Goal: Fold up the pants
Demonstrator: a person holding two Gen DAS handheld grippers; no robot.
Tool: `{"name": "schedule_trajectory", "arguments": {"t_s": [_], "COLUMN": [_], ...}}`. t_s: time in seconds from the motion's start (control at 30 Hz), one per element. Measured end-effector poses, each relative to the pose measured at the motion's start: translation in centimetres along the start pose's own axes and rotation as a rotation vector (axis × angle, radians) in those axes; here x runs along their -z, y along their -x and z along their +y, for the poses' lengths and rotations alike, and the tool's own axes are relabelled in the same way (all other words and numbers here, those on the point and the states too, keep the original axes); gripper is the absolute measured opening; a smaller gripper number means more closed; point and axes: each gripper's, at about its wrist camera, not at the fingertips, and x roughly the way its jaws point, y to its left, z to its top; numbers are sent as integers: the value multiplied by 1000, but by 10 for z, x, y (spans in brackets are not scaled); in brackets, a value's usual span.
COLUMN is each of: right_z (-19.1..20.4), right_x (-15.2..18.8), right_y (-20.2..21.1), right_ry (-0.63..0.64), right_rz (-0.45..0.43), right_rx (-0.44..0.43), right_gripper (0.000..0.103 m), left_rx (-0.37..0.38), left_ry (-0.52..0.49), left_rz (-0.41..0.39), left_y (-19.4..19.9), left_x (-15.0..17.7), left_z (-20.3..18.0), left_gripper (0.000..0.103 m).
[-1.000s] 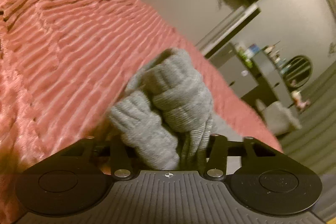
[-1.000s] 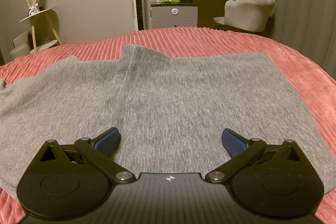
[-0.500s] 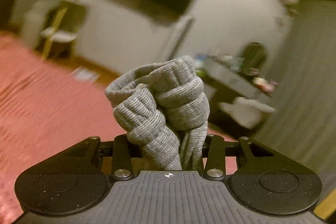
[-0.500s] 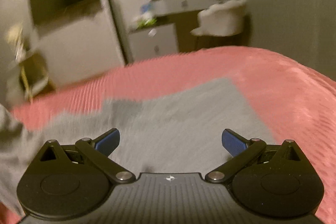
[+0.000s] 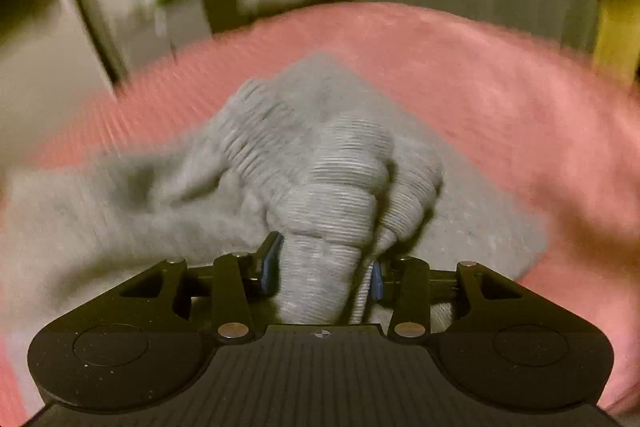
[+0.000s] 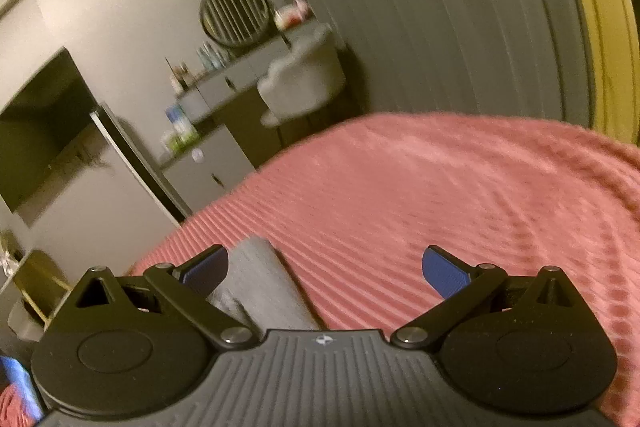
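My left gripper is clamped on a bunched fold of the grey pants, which lie under it on the pink ribbed bedspread. My right gripper has its blue pads wide apart and holds nothing. Only a grey edge of the pants shows beside its left finger.

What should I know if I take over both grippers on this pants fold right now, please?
Left gripper: shut on a bunched end of the grey pants, held over the rest of them on the pink bedspread.
Right gripper: open, holding nothing, with a grey edge by its left finger.
Done: one end gathered and brought over.
Left: lay it down, release, smooth, finish the fold.
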Motion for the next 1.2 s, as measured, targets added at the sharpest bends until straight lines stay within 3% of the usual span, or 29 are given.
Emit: {"name": "schedule_trajectory", "arguments": {"t_s": [0.03, 0.07, 0.13, 0.2, 0.23, 0.33, 0.4, 0.57, 0.67, 0.77, 0.8, 0.87, 0.9, 0.93, 0.97, 1.07, 1.2], "right_z": [-4, -7, -9, -5, -1, 20, 37, 78, 90, 93, 98, 108, 107, 107, 105, 111, 102], "right_x": [1, 2, 7, 11, 14, 24, 33, 54, 64, 69, 68, 67, 70, 72, 74, 63, 33], "right_y": [-1, -4, -9, -16, -20, -29, -35, -57, -78, -101, -106, -114, -117, -124, -132, -127, -74], "right_ry": [-2, 1, 12, 10, 10, 30, 66, 165, 182, 111, 102, 88, 68, 43, 13, -27, -36], "right_rz": [12, 24, 45, 66, 84, 149, 196, 300, 366, 444, 445, 433, 432, 436, 448, 410, 188], "right_rx": [-10, -23, -35, -61, -80, -144, -191, -254, -255, -251, -263, -264, -273, -265, -246, -277, -351], "right_gripper": [103, 103, 103, 103, 103, 103, 103, 103, 103, 101, 95, 95, 88, 62, 48, 42, 41], "left_rx": [2, 46, 143, 230, 238, 170, 78, -97, -129, -124, -129, -122, -111, -101, -96, -106, -118], "left_ry": [-39, -36, 37, 108, 152, 274, 372, 605, 779, 906, 934, 956, 965, 974, 979, 975, 975], "left_rz": [-44, -63, -86, -137, -162, -164, -152, -81, -13, 40, 53, 71, 81, 96, 108, 124, 112], "left_y": [10, 23, 48, 75, 89, 117, 127, 124, 111, 103, 100, 102, 103, 100, 94, 91, 92], "left_x": [3, 4, 4, 10, 15, 38, 52, 106, 129, 144, 147, 159, 162, 163, 163, 166, 168], "left_z": [-3, 2, 25, 56, 72, 113, 143, 209, 241, 262, 266, 270, 270, 270, 276, 276, 273], "left_gripper": [72, 81, 82, 92, 98, 97, 97, 97, 97, 97, 97, 97, 97, 97, 97, 97, 97]}}
